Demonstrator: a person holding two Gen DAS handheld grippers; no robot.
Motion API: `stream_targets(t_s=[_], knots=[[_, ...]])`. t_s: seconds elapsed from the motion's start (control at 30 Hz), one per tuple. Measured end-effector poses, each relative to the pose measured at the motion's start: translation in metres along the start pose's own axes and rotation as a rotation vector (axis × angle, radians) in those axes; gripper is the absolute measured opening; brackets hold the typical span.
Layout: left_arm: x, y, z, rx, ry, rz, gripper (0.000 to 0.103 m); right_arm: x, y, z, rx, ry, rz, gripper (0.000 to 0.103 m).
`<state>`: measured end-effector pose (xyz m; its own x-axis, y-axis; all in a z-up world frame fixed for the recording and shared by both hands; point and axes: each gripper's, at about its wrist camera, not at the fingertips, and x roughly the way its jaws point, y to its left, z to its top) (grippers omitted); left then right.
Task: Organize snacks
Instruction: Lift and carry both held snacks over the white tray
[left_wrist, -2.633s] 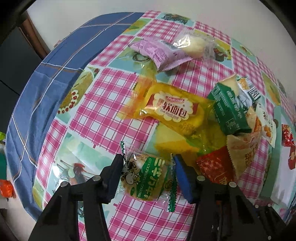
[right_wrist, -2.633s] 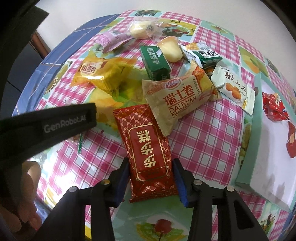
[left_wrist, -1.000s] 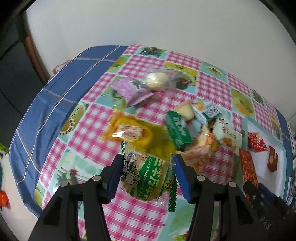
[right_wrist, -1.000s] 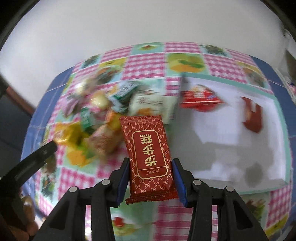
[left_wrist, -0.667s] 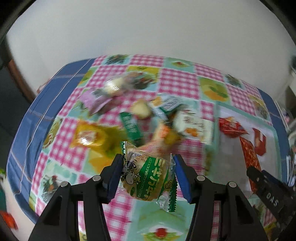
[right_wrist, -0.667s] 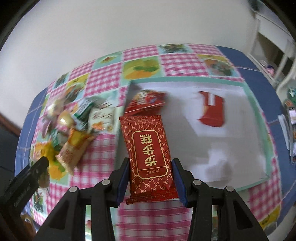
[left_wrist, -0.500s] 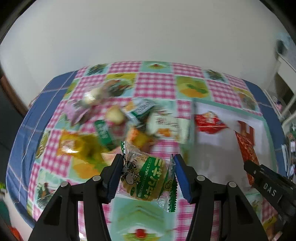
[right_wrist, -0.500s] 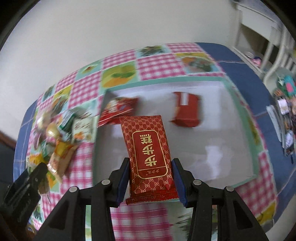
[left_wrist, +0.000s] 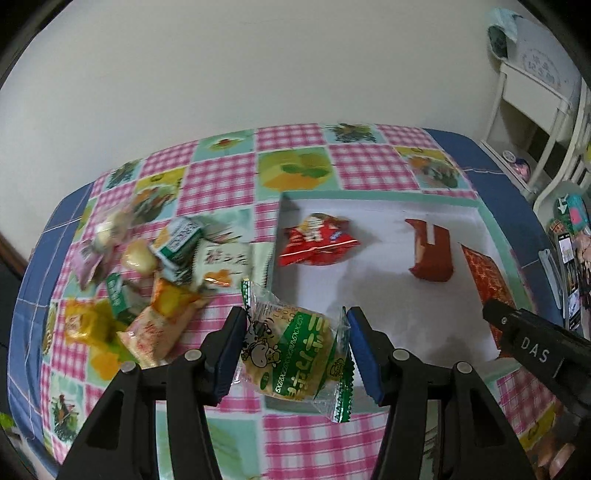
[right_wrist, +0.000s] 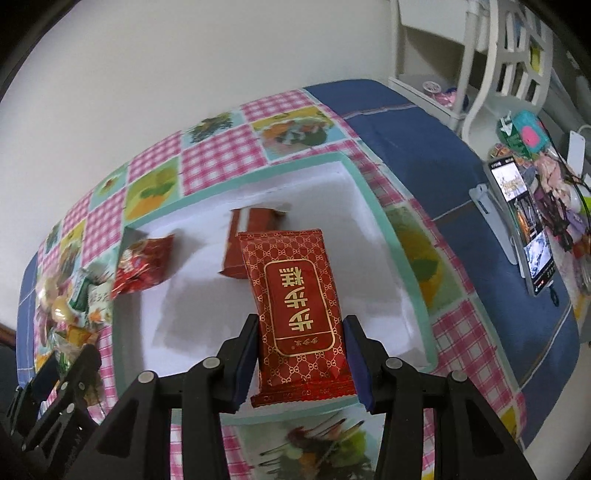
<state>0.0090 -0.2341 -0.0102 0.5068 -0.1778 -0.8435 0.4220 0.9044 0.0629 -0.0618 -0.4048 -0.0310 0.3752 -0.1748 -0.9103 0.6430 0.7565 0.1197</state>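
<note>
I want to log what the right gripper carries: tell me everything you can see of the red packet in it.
The red packet is a flat, glossy rectangular foil-like wrapper with a gold lattice pattern, a gold-framed red panel bearing gold Chinese characters, and crimped ends. It is sealed and looks undamaged. The right gripper clamps its near end by both long edges; the far end projects over the white tray, clear of the two red snacks lying there.

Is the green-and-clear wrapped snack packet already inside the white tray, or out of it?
Out. The green-and-clear wrapped snack packet is clamped in the left gripper, raised near the white tray's left corner.
</note>
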Motion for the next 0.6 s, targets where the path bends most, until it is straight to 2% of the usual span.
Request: stream_targets(t_s=[0.37,0.6], knots=[[0.038,-0.035,0.012,0.051,0.022,-0.042,0.057,0.03,-0.012,0.015,0.032,0.014,-0.018,0.048],[0.06,-0.043,0.019,0.066,0.043,-0.051,0.057,0.047,-0.014,0.024,0.031,0.027,-0.043,0.048]])
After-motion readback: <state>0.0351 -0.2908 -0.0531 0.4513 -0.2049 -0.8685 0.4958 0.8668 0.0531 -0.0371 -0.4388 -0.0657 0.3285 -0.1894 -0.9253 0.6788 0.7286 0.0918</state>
